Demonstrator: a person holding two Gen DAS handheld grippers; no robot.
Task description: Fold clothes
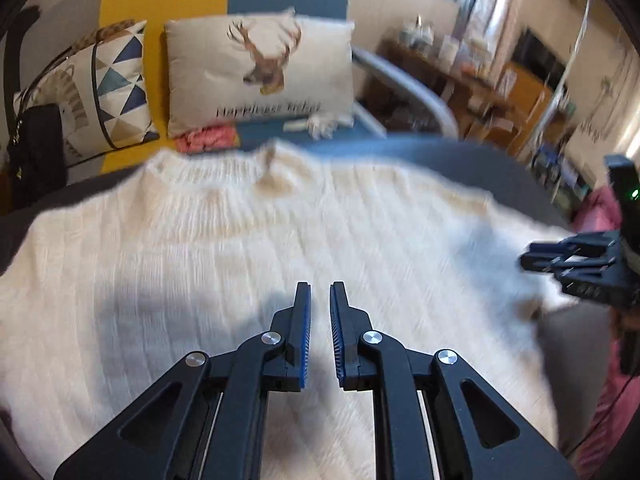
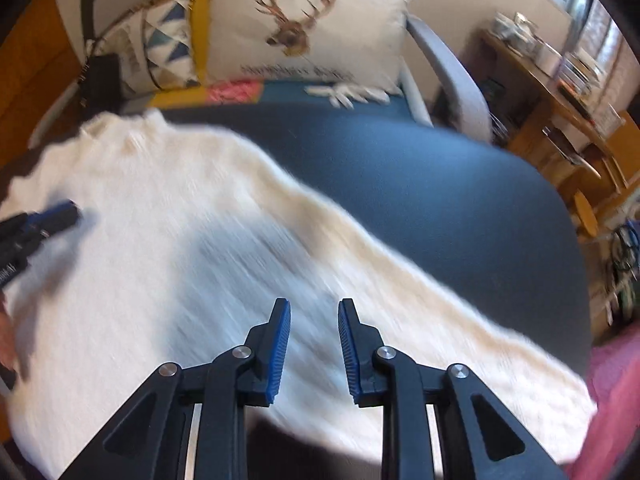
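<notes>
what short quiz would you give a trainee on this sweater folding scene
1. True or false: the left gripper has the cream sweater clamped between its pads.
2. What is printed on the large pillow behind the sweater? A) a deer head B) a sailboat C) a cactus
3. Fill in: the sweater lies spread on a ____ coloured cushion.

Key
1. False. Its jaws stand a narrow gap apart over the knit, with nothing between them. The right gripper is likewise empty, with a wider gap.
2. A, a deer head with antlers, above a line of writing.
3. Blue.
</notes>
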